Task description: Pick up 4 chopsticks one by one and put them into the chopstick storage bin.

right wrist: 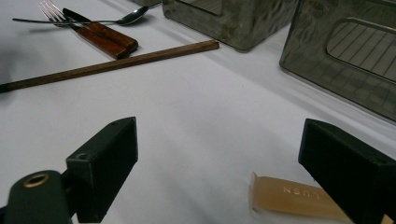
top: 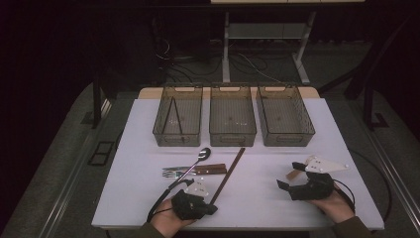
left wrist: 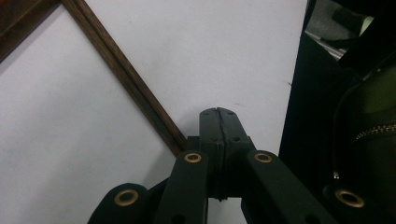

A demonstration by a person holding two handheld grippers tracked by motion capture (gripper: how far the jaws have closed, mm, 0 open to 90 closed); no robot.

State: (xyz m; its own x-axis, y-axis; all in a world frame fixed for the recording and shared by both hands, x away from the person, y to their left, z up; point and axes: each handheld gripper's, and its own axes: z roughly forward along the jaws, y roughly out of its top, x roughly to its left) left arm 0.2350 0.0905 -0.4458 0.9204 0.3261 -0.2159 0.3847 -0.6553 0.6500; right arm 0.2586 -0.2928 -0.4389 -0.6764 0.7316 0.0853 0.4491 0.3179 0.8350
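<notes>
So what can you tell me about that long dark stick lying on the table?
The long stick looks like a chopstick of dark brown wood: thin, straight, square-edged, with a groove along it in the left gripper view. It lies flat on the white table, slanting from near the middle bin down toward the left gripper. Its lower end passes beside the shut jaws; whether they touch is unclear. A wooden-handled knife lies beside it.

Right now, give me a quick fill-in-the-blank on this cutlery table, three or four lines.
1. The left tool has its jaws ____.
2. The right tool has its jaws ____.
3. At the far edge of the table stand ____ clear bins in a row.
4. The long wooden chopstick lies beside the ____ tool.

Missing words: shut; open; three; left
</notes>
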